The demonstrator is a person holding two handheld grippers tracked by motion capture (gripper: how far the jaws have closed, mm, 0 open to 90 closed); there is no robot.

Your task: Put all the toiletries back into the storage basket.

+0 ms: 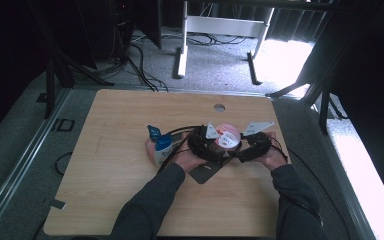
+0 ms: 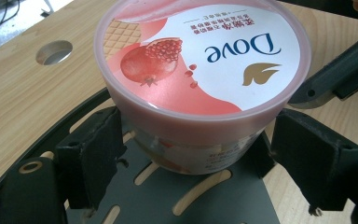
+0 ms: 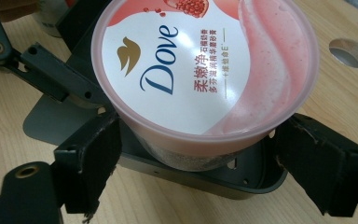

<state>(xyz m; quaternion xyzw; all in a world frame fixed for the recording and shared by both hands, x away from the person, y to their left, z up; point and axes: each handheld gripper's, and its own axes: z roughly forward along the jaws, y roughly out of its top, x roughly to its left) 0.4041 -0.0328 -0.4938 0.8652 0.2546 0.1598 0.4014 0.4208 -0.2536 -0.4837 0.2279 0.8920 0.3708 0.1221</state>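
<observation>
you have both grippers brought in on the pink-lidded dove tub (image 1: 227, 135), which stands upright on a dark grey slotted plate (image 1: 206, 172) lying flat on the wooden counter (image 1: 110, 200), right of the counter's middle. step in hand, as judged: framing the tub from two sides ahead of a grasp, likely to hold the body and work the lid or to lift it off the plate. left gripper (image 2: 193, 149): jaws released, one pad either side of the tub's body below the lid rim, the left pad close to the wall, the right pad clearly apart from it. right gripper (image 3: 193, 154): jaws also released, straddling the tub from the opposite side, both pads short of touching as far as can be told. next move calls for you to close one pair squarely on the clear body under the lid overhang, not on the rim, and keep the tub from sliding on the smooth plate; the two pairs must not foul each other, since they sit near one another. count: one tub, one lid (image 3: 200, 65) seated on it, one slotted plate, two grippers, one round hole (image 2: 53, 52) in the counter, one blue-capped bottle (image 1: 161, 142) just left of your left hand (image 1: 187, 159).
</observation>
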